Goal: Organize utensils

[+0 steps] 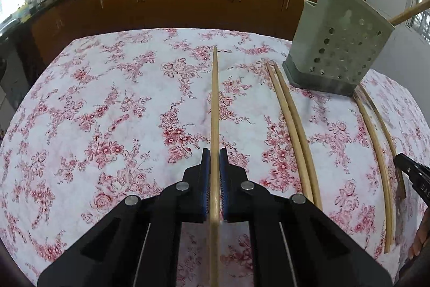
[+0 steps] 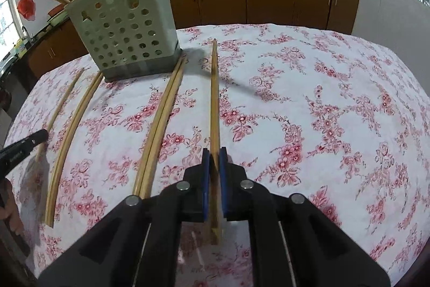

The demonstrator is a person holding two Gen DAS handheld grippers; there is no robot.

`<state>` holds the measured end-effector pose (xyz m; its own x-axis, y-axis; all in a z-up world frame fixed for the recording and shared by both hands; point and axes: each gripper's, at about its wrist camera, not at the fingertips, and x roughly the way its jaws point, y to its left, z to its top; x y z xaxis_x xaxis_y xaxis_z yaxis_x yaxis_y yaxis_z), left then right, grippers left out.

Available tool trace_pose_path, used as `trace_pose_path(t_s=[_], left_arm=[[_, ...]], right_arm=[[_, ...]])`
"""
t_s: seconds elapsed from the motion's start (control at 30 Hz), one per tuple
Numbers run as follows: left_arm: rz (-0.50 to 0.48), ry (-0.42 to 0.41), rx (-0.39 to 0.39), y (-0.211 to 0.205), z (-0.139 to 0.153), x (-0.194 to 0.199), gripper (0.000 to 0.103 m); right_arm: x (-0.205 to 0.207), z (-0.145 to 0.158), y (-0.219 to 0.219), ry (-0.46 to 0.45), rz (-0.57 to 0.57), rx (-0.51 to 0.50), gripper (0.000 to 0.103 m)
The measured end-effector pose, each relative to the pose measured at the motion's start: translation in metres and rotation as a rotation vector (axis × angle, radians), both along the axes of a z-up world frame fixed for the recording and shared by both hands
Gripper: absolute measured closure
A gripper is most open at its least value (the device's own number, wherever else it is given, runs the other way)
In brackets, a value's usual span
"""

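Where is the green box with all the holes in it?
The pale green perforated plastic holder stands on the floral tablecloth, far right in the left wrist view and far left in the right, with wooden chopsticks lying in front.

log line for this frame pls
left gripper: shut on chopstick | right gripper: shut on chopstick | holder: upright on table, chopsticks inside | loose chopsticks on cloth

Two black claws (image 1: 215, 152) (image 2: 214, 152), blue-padded fingers (image 1: 205, 166), round silver screws, thin cables.

The perforated holder (image 1: 336, 45) and loose chopsticks (image 1: 293, 125) crowd the right; the left tablecloth (image 1: 94, 112) lies open.
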<state>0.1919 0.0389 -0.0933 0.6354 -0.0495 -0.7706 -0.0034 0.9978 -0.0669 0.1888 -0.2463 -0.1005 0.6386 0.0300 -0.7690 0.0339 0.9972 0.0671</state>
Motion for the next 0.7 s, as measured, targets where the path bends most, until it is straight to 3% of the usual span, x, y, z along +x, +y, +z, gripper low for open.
trace_pose_path(t_s=[0.7], left_arm=[[0.005, 0.000, -0.039, 0.0009, 0.0013, -0.0017, 0.094]], right_arm=[[-0.0001, -0.0015, 0.0013, -0.011, 0.008, -0.010, 0.093]])
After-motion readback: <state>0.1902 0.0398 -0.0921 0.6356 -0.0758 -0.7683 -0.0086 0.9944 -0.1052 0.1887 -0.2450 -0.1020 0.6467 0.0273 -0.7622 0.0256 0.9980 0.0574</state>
